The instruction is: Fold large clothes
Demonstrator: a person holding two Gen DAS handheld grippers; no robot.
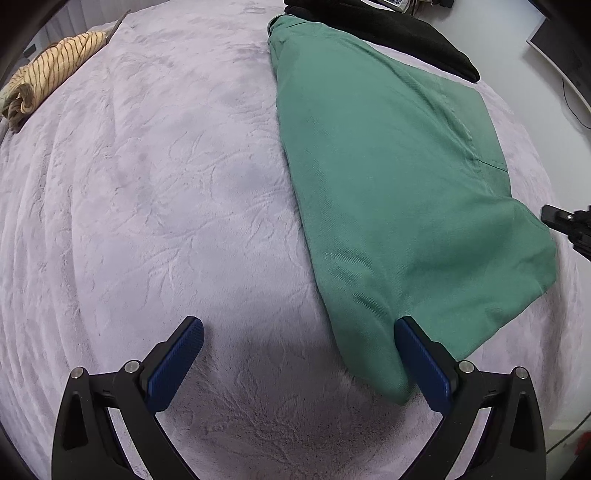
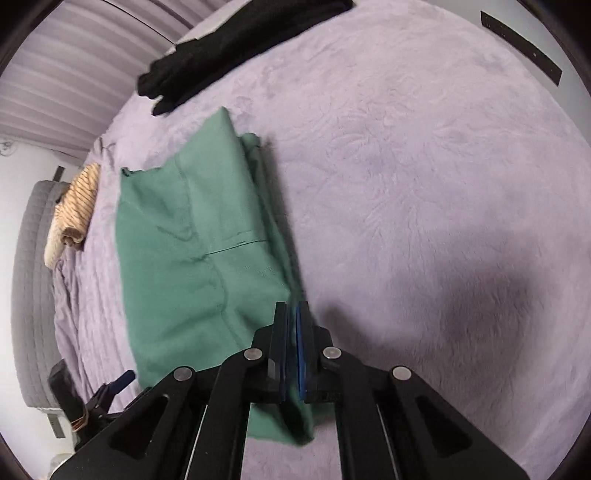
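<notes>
A folded green cotton garment (image 1: 388,177) lies flat on a bed covered by a pale lilac plush blanket (image 1: 147,206), toward the right side of the left wrist view. There are no containers to be seen here.

The left tongs (image 1: 299,362) are spread wide and hold nothing. Their left blue-padded finger (image 1: 177,365) hangs over bare blanket, while the right blue-padded finger (image 1: 424,365) sits at the near corner of the green garment, touching or just beside its folded edge; which of the two cannot be told.

The right tongs (image 2: 291,350) are closed nearly flat on the near right-hand edge of the green garment (image 2: 192,236), with a thin fold of cloth showing between the pads and more of it hanging below them. In the left wrist view they (image 1: 565,225) show as a black tip at the garment's right edge.

A black knitted garment (image 1: 399,33) lies beyond the green one, at its far end. A rolled yellow cloth with dark stripes (image 1: 51,74) rests well apart at the far left edge of the bed.
</notes>
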